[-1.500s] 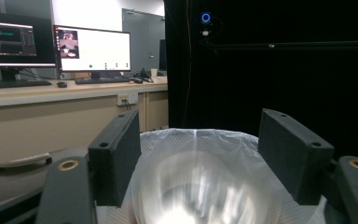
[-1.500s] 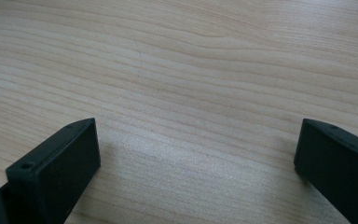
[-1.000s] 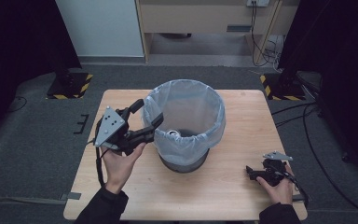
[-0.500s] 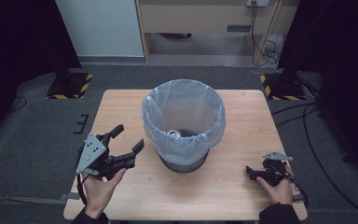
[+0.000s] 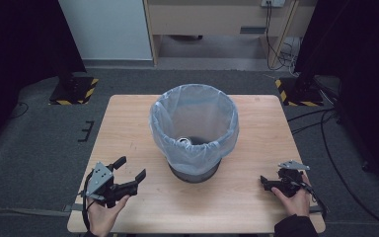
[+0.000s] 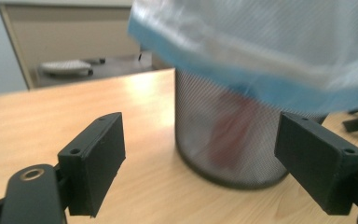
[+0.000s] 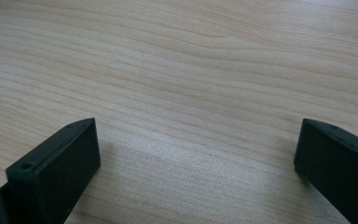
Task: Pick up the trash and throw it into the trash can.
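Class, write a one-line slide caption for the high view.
Lined mesh bin mid-table; open left gripper and right gripper rest near the front corners.

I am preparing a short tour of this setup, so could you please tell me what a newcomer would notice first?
A black mesh bin lined with a pale blue bag stands mid-table. The left gripper sits open at the near left corner, the right gripper open near the right edge.
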`<state>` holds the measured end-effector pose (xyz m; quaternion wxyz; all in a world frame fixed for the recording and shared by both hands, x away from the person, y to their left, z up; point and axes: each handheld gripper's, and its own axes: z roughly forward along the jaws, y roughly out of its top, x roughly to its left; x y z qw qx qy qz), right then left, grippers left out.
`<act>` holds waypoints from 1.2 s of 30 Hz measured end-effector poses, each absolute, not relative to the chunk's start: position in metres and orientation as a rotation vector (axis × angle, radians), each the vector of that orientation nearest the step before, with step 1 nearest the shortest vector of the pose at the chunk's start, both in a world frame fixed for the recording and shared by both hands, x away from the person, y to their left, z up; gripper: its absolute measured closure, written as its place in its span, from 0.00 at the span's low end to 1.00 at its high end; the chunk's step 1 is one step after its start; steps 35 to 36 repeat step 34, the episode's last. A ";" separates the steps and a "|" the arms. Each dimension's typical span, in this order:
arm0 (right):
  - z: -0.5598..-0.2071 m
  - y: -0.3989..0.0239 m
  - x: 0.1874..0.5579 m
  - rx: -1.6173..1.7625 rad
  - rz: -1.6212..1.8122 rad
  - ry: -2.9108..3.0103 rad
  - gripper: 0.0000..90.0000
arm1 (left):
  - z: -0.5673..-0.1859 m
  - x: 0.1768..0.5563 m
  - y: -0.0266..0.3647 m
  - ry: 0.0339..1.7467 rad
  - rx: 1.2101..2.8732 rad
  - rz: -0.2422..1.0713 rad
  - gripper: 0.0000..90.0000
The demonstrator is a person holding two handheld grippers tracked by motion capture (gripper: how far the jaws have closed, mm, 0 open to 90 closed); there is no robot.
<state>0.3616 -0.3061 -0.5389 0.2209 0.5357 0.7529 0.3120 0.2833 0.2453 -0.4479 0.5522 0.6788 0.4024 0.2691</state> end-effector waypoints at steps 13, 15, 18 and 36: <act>-0.539 -0.306 0.362 1.481 0.863 2.081 0.00 | -0.499 0.290 0.270 1.137 1.736 0.595 0.13; -0.539 -0.306 0.362 1.480 0.861 2.081 0.00 | -0.504 0.291 0.274 1.169 1.754 0.595 0.12; -0.539 -0.306 0.362 1.478 0.862 2.081 0.00 | -0.511 0.294 0.278 1.204 1.779 0.582 0.11; -0.539 -0.306 0.362 1.478 0.862 2.082 0.00 | -0.533 0.304 0.291 1.347 1.943 0.587 0.10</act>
